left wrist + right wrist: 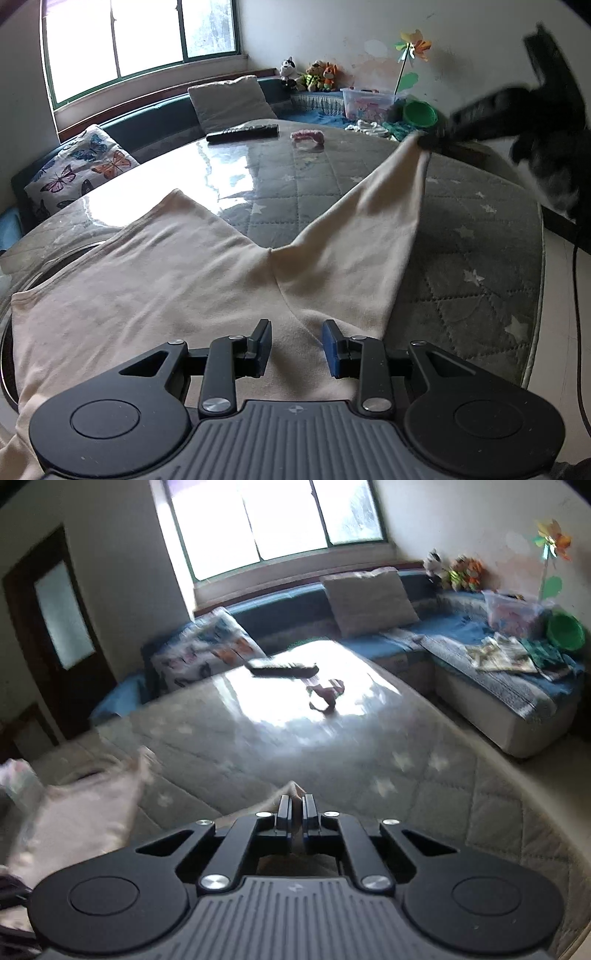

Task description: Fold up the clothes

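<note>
The cream garment (177, 280) lay spread on the round table (480, 258), which was covered by a grey quilted cloth with star prints under a glossy clear sheet. Most of the fabric rested flat on the near side of the table. One corner was drawn out into a taut strip rising toward the far right edge.

The right gripper (428, 140) was clamped on that corner. In the right wrist view, its jaws stood nearly together, with a small fold of cream fabric (295, 790) pinched between the pads and poking out beyond the tips. That view was motion-blurred.

The left gripper (297, 347) hovered over the near part of the garment. Its jaws stood partly apart, with a gap between the pads and only flat fabric visible below; contact with the cloth could not be determined.

On the far side of the table lay a dark remote control (242, 133) and a small pink item (306, 136), well apart from the garment.
</note>
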{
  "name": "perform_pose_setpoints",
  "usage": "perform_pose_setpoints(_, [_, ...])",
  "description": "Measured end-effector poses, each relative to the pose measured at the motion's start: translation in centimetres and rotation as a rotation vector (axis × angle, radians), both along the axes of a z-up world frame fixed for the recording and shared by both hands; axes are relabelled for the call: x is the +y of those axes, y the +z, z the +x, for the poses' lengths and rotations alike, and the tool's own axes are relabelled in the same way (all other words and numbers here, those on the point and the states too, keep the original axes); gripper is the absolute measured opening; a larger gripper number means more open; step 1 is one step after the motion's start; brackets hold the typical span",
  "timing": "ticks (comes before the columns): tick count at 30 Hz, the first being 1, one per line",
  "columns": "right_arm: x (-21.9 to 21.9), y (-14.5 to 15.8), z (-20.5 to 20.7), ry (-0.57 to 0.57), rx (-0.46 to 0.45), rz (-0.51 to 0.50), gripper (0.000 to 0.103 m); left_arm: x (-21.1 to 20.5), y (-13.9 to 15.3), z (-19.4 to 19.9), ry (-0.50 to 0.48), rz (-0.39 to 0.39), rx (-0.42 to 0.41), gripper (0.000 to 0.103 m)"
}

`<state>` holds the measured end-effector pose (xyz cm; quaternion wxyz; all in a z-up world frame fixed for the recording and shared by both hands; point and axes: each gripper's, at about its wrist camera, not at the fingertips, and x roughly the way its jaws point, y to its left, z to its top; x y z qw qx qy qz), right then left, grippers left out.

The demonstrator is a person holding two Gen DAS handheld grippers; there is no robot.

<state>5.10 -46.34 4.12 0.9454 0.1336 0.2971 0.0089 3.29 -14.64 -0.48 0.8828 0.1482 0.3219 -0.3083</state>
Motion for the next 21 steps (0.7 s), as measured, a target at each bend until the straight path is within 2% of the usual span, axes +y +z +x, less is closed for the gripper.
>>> perform_pose_setpoints(5, [3.6, 5.8, -1.3, 0.136, -0.092, -0.010, 0.004, 2.2, 1.3, -1.0, 0.027, -0.039, -0.033, 0.035])
perform_pose_setpoints(11, [11.5, 10.1, -1.9, 0.374, -0.165, -0.061, 0.004, 7.3, 2.9, -2.5, 0.138, -0.077, -0.079, 0.039])
perform_pose_setpoints(16, [19.0, 10.2, -1.5, 0.575, -0.168, -0.094, 0.004, 11.7, 3.2, -3.6, 0.250, -0.093, -0.093, 0.042])
perform_pose_setpoints(21, [24.9, 7.9, -1.0, 0.710, -0.124, -0.099, 0.004, 14.6, 2.8, -4.6, 0.334, -0.096, -0.075, 0.043])
